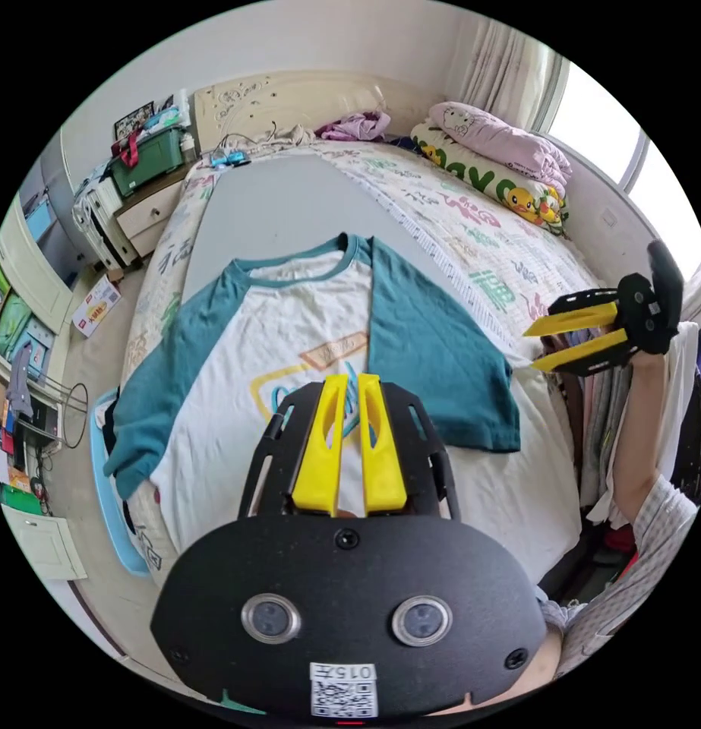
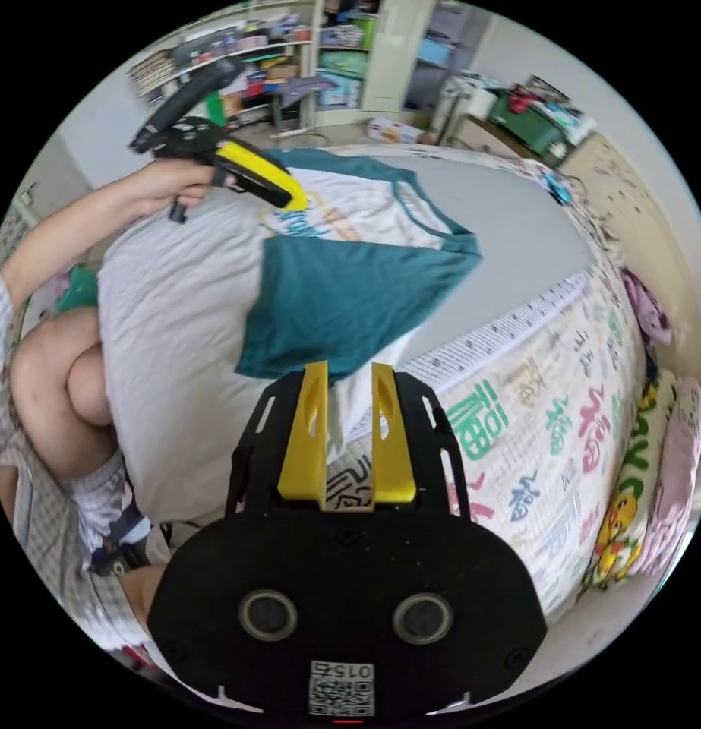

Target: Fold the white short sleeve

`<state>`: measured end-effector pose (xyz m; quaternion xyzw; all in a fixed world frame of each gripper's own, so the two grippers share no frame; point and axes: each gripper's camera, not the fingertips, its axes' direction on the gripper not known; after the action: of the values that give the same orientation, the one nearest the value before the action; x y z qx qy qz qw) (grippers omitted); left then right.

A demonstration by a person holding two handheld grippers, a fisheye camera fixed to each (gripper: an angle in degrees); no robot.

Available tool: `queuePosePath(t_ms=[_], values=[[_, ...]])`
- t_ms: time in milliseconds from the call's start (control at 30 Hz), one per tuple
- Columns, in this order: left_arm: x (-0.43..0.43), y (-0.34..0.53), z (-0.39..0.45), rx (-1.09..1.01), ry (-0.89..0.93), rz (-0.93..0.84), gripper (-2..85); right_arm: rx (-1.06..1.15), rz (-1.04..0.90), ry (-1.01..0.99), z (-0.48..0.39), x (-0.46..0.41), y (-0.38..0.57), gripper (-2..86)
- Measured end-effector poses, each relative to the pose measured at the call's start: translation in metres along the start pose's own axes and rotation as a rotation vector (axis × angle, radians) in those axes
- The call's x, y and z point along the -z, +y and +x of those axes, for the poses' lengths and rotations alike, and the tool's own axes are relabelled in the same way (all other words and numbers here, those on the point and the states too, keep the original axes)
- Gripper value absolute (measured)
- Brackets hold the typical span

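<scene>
A white T-shirt (image 1: 244, 357) with teal raglan sleeves lies face up on the bed; it also appears in the right gripper view (image 2: 365, 205). One teal sleeve (image 1: 434, 357) is folded in over the body, and the other (image 1: 168, 380) hangs toward the bed's edge. My left gripper (image 1: 348, 380) hovers over the chest print with its jaws together and nothing visibly between them; the right gripper view shows it (image 2: 293, 199) with its tip at the print. My right gripper (image 2: 348, 372) stands open just off the folded sleeve's hem (image 2: 320, 364), and it (image 1: 532, 349) appears beside the shirt's edge.
A grey mat (image 1: 289, 197) lies under the shirt on a patterned quilt (image 1: 479, 250). Pillows and a plush (image 1: 502, 152) line the far side. A nightstand with a green box (image 1: 149, 156) stands by the headboard. The person's knee (image 2: 61, 380) is at the bed's edge.
</scene>
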<state>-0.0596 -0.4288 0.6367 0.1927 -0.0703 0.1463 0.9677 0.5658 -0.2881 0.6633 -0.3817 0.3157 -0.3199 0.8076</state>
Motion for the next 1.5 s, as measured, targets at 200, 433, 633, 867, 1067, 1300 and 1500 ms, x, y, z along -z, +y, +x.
queuePosePath(t_ms=[200, 433, 633, 867, 1067, 1300, 1500], values=[[-0.028, -0.068, 0.03, 0.016, 0.105, 0.079, 6.1, 0.064, -0.151, 0.02, -0.012, -0.032, -0.02, 9.2], [-0.107, -0.119, 0.087, -0.038, 0.074, 0.018, 5.4, 0.01, -0.316, 0.074, -0.005, -0.07, -0.038, 0.7], [-0.119, -0.128, 0.106, -0.096, -0.057, -0.012, 7.9, -0.009, -0.314, 0.054, -0.001, -0.075, -0.045, 3.4], [-0.037, -0.041, 0.066, -0.147, 0.012, 0.082, 9.1, 0.052, -0.134, 0.099, -0.016, -0.041, -0.048, 7.4], [-0.021, 0.049, 0.005, 0.034, 0.039, 0.063, 9.1, 0.214, -0.069, 0.03, -0.04, -0.037, -0.052, 7.9], [-0.032, 0.051, -0.015, 0.056, 0.098, 0.036, 4.4, 0.454, -0.097, -0.126, -0.065, -0.059, -0.06, 6.6], [-0.014, 0.06, -0.028, 0.032, 0.095, 0.082, 0.1, 0.485, -0.181, -0.143, -0.066, -0.084, -0.07, 2.1]])
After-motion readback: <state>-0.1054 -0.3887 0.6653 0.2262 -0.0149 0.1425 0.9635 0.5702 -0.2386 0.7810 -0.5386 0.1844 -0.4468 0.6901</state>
